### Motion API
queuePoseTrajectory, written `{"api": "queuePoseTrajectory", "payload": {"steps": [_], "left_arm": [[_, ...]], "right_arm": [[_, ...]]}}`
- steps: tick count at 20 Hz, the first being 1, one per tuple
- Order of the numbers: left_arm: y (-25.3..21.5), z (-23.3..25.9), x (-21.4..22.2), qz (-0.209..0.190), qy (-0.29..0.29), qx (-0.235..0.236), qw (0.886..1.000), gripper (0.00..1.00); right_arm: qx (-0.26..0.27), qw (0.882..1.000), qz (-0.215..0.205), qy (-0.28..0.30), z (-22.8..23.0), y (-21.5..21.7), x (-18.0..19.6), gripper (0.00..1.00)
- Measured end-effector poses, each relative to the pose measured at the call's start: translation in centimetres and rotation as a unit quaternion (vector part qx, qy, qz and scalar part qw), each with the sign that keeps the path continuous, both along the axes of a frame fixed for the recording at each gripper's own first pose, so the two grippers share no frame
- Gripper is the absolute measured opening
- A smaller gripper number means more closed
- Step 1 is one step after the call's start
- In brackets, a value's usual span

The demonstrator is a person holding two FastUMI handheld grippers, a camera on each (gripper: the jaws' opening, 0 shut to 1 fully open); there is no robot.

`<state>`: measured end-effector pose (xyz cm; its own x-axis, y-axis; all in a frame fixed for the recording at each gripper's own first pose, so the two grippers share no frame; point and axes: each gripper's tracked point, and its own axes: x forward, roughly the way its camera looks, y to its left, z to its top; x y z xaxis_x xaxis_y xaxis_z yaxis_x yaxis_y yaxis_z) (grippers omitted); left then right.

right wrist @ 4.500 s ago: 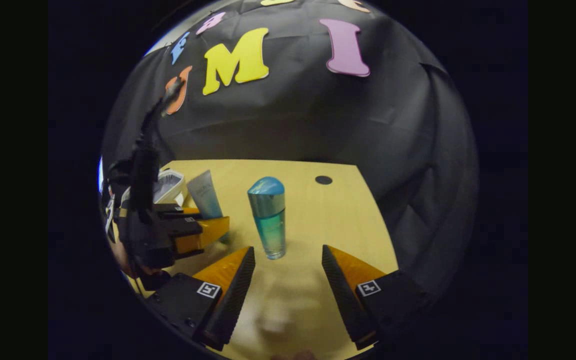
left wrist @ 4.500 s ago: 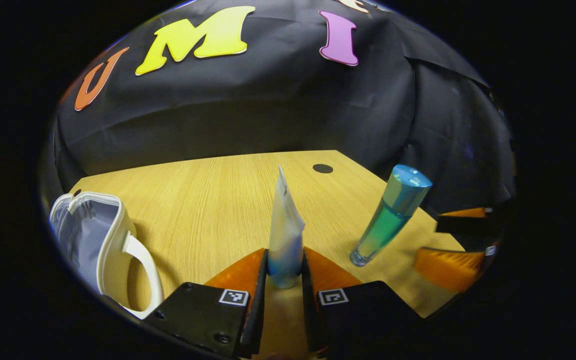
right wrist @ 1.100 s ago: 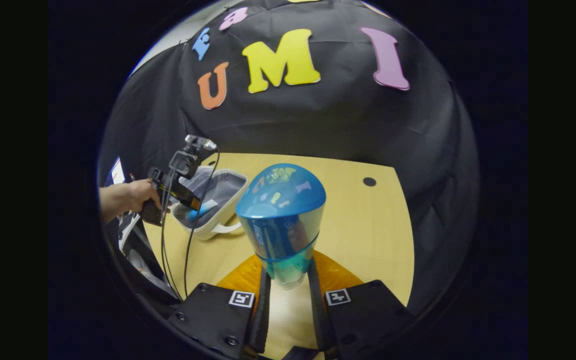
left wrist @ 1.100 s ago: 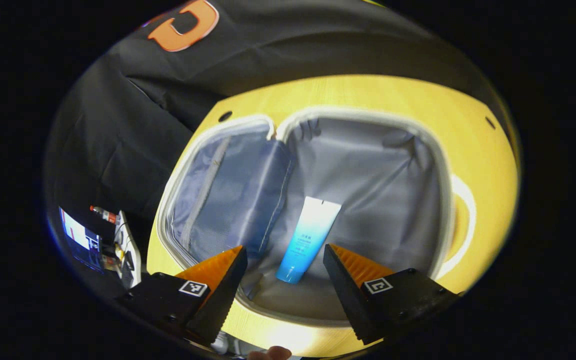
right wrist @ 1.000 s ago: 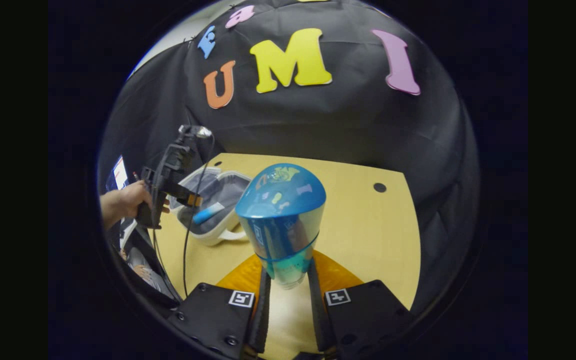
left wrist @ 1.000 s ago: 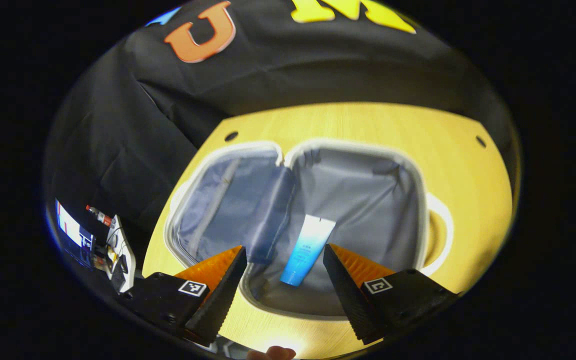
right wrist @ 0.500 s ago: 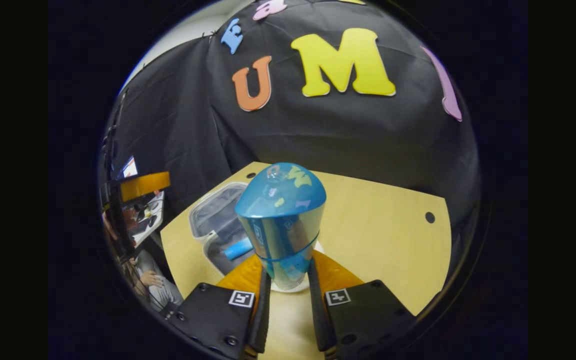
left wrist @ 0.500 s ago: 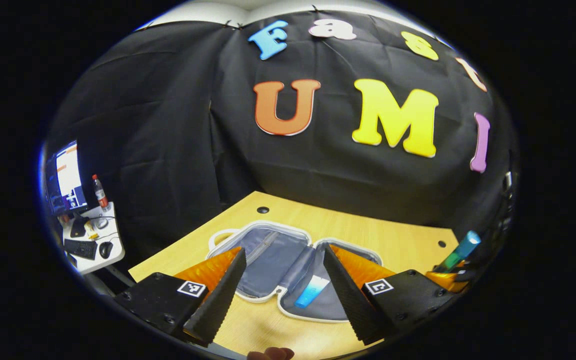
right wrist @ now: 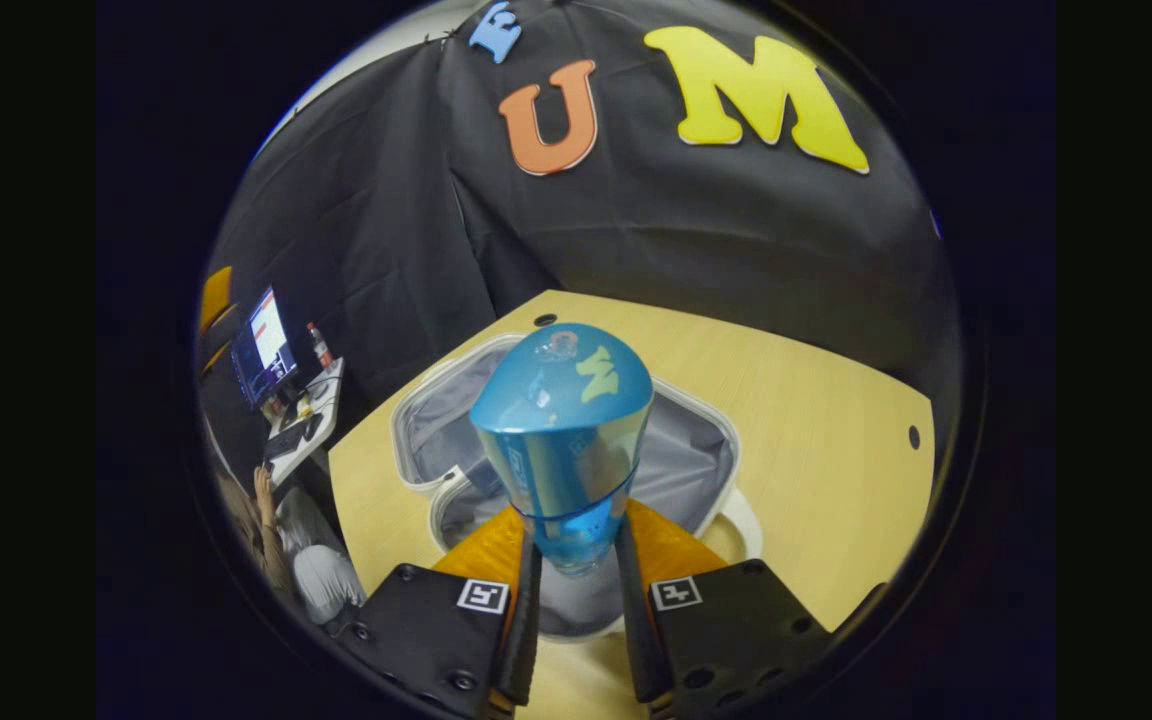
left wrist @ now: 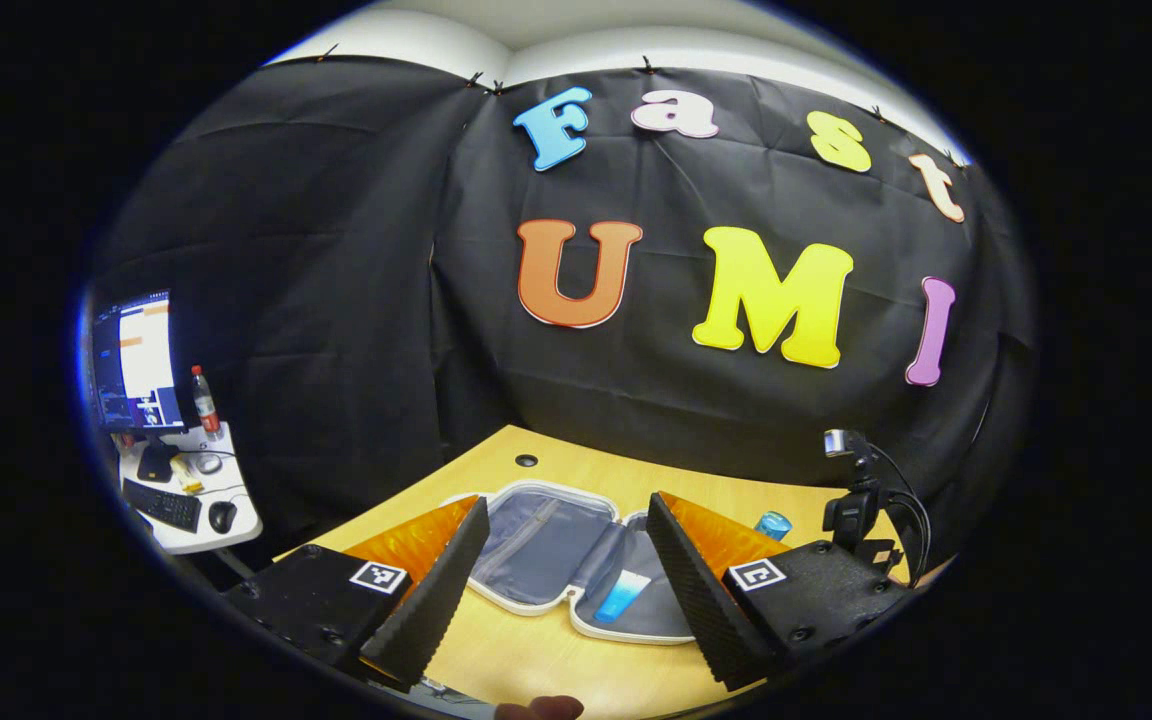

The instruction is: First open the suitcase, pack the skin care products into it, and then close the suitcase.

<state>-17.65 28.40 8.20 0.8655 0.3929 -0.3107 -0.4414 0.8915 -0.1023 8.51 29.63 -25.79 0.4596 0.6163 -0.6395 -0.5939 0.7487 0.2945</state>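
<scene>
Left gripper view: the left gripper is raised above the near edge of the wooden table, its two fingers spread wide apart with nothing between them. Seen through the gap, the suitcase lies open and flat on the table, both grey-lined halves facing up inside a pale rim. A tube — white shading to blue — lies in the half nearer the right finger, its blue end toward the camera. Beyond the right finger the blue top of the bottle shows, and just beside it the upper part of the right gripper with its cable, over the far right of the table. At the left edge, outside the booth, a small desk carries a monitor, a keyboard and a mouse.

Right gripper view: the right gripper has both fingers pressed against the lower body of the bottle, which stands upright in the grip — clear blue-green body, rounded blue cap toward the camera. The bottle is held in the air over the suitcase, in front of its open halves; how high above the lining cannot be told. The suitcase handle lies on the table to the right of the fingers. At the lower left a seated person is partly visible beside the desk.
</scene>
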Motion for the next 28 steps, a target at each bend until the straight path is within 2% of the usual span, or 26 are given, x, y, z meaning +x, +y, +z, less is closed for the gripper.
{"api": "queuePoseTrajectory", "payload": {"steps": [4, 7, 10, 15, 19, 23, 24, 25, 28], "left_arm": [[0.4, -2.4, -0.9, 0.006, 0.006, -0.025, 1.000, 1.00], [0.2, -2.9, -1.1, 0.001, -0.012, -0.051, 0.999, 1.00], [0.8, -3.5, -1.6, -0.010, -0.005, -0.059, 0.998, 1.00], [1.2, -4.2, -2.1, -0.023, 0.003, -0.072, 0.997, 1.00], [1.1, -4.2, -2.0, -0.037, 0.002, -0.084, 0.996, 1.00], [1.8, -4.2, -2.0, -0.036, -0.008, -0.097, 0.995, 1.00], [1.9, -4.3, -2.1, -0.036, -0.010, -0.099, 0.994, 0.94], [2.1, -4.5, -1.9, -0.037, -0.010, -0.102, 0.994, 1.00], [2.4, -4.6, -2.1, -0.042, -0.011, -0.110, 0.993, 1.00]], "right_arm": [[-0.009, 1.000, -0.015, 0.023, -2.2, 0.7, 0.6, 0.35], [-0.021, 0.998, -0.041, 0.049, -4.0, 0.5, 0.5, 0.33], [-0.029, 0.993, -0.070, 0.086, -6.0, 0.3, 0.0, 0.35], [-0.041, 0.980, -0.097, 0.168, -9.3, 2.2, -2.0, 0.35], [-0.071, 0.975, -0.104, 0.184, -9.9, 2.3, -2.5, 0.35], [-0.110, 0.961, -0.121, 0.225, -10.6, 1.9, -2.9, 0.35], [-0.121, 0.959, -0.126, 0.225, -10.7, 2.0, -2.7, 0.35], [-0.128, 0.957, -0.129, 0.227, -10.6, 2.3, -2.6, 0.35], [-0.157, 0.946, -0.137, 0.247, -11.7, 3.3, -2.9, 0.35]]}}
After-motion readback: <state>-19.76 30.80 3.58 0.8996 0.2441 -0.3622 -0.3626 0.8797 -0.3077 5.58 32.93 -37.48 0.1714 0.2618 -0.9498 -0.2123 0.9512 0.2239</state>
